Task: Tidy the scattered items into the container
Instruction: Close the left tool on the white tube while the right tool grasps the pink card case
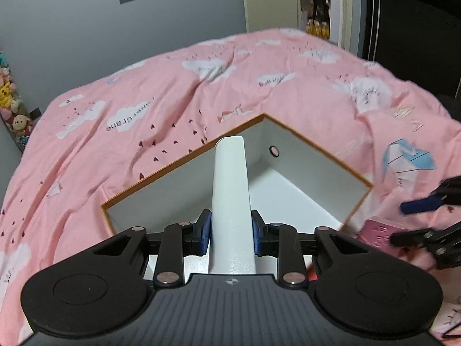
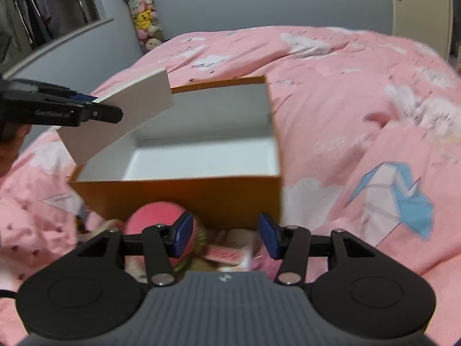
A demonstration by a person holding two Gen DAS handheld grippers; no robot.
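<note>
An open orange box (image 2: 184, 196) with a white inside (image 1: 291, 196) sits on the pink bed. My left gripper (image 1: 231, 232) is shut on a flat white box (image 1: 230, 199) and holds it tilted over the container's left side; it shows in the right wrist view (image 2: 121, 121) too, with the left gripper (image 2: 95, 109) at its end. My right gripper (image 2: 226, 238) is open, just in front of the orange box, over a pink ball (image 2: 155, 225) and a small pink-and-white packet (image 2: 227, 252). The right gripper (image 1: 415, 219) also shows at the right edge of the left view.
A pink cloud-print duvet (image 1: 201, 92) covers the whole bed. A pink item (image 1: 377, 230) lies by the box's right corner. A tube of plush toys (image 2: 144, 20) stands against the grey wall. A door (image 1: 270, 0) is behind the bed.
</note>
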